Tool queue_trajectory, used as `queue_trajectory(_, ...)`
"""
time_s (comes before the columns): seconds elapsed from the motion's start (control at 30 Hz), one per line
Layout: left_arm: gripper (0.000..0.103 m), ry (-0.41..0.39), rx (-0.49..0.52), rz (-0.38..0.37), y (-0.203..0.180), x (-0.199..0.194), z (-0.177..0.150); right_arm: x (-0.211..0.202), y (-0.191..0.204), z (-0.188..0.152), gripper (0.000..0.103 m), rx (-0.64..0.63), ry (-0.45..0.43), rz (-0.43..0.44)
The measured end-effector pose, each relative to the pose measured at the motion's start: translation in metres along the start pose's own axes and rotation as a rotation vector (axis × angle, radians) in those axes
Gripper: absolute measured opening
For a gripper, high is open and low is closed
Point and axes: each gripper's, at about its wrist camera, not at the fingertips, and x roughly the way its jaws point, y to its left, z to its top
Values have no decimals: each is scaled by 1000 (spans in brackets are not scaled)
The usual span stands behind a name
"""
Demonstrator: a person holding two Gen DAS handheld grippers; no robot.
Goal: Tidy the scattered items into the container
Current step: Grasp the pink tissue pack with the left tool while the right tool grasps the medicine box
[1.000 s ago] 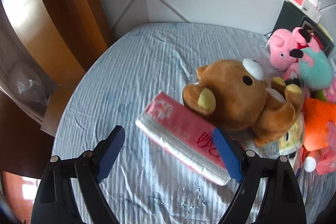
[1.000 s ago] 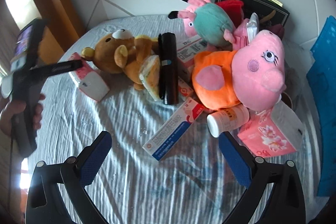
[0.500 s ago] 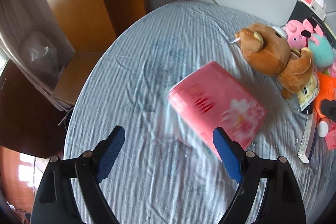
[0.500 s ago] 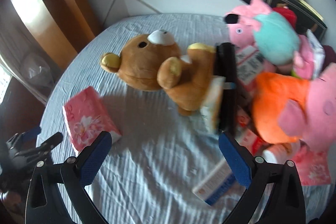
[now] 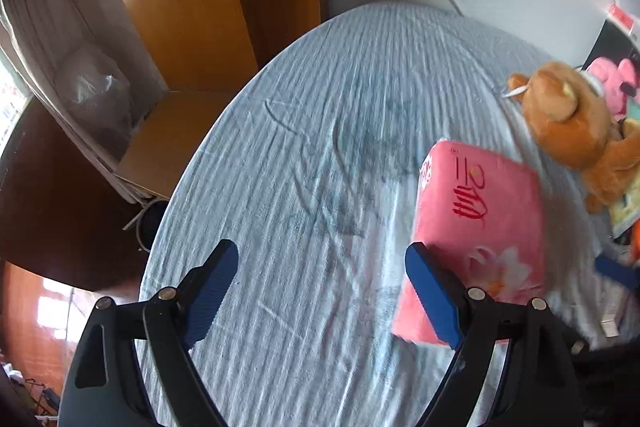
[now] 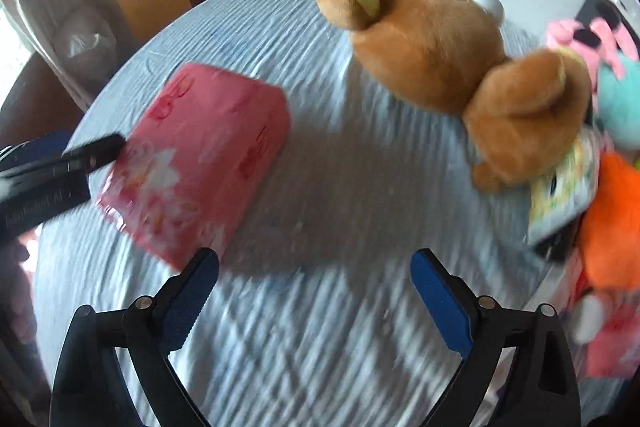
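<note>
Pink tissue pack (image 5: 478, 227) w/ white flower print & red script is seen lying flat on light-blue surface (image 5: 320, 131), just L of brown teddy bear (image 6: 460, 67). Left tool (image 5: 322, 293) is held released, nothing gripped, pack beside its R finger. Right tool (image 6: 314, 297) jaws are closing, nothing between them.

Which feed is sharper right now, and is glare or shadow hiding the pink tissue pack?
Left wrist view: fairly sharp, the pink tissue pack evenly lit with its red print readable. Right wrist view: motion-smeared, the blue cloth streaked, the brown bear soft; it throws a broad shadow beside the pack, not over it.
</note>
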Motion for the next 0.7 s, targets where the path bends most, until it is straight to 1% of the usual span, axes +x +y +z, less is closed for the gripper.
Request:
queue_trajectory(0.07, 86, -22, -1, -36, -2, -15, -2, -14, -15, -13, 98, 79, -22, 11)
queue_trajectory(0.1, 86, -30, 19, -68, -8, -22, -3, -23, -27, -21, 98, 121, -41, 5)
queue_trajectory(0.17, 86, -46, 72, -120, -24, -32, -4, -43, -59, -39, 98, 227, -72, -34)
queue_trajectory(0.23, 86, -40, 135, -134, -46, -32, -3, -53, -86, -53, 96, 315, -71, -73)
queue_trajectory(0.27, 86, -28, 160, -126, -56, -27, -3, -58, -104, -62, 92, 370, -61, -101)
queue_trajectory(0.3, 86, -13, 177, -118, -64, -20, -3, -61, -115, -67, 81, 400, -60, -116)
queue_trajectory(0.33, 86, 11, 192, -114, -72, -12, -4, -63, -128, -73, 77, 431, -57, -139)
queue_trajectory(0.37, 89, 34, 202, -117, -78, -3, -6, -64, -138, -78, 77, 453, -51, -158)
queue_trajectory(0.4, 93, 37, 199, -132, -81, 1, -8, -64, -144, -81, 77, 472, -47, -162)
queue_trajectory(0.43, 100, 36, 191, -136, -83, 4, -8, -64, -149, -85, 77, 492, -43, -160)
queue_trajectory(0.47, 103, 36, 186, -135, -86, 6, -9, -60, -155, -88, 77, 512, -33, -156)
queue_trajectory(0.53, 103, 42, 185, -145, -92, 12, -9, -54, -156, -88, 77, 532, -29, -136)
queue_trajectory(0.63, 103, 94, 195, -100, -100, 24, -11, -42, -156, -86, 78, 558, -31, -97)
queue_trajectory(0.7, 103, 74, 213, -108, -107, 22, -15, -33, -158, -82, 78, 548, -34, -99)
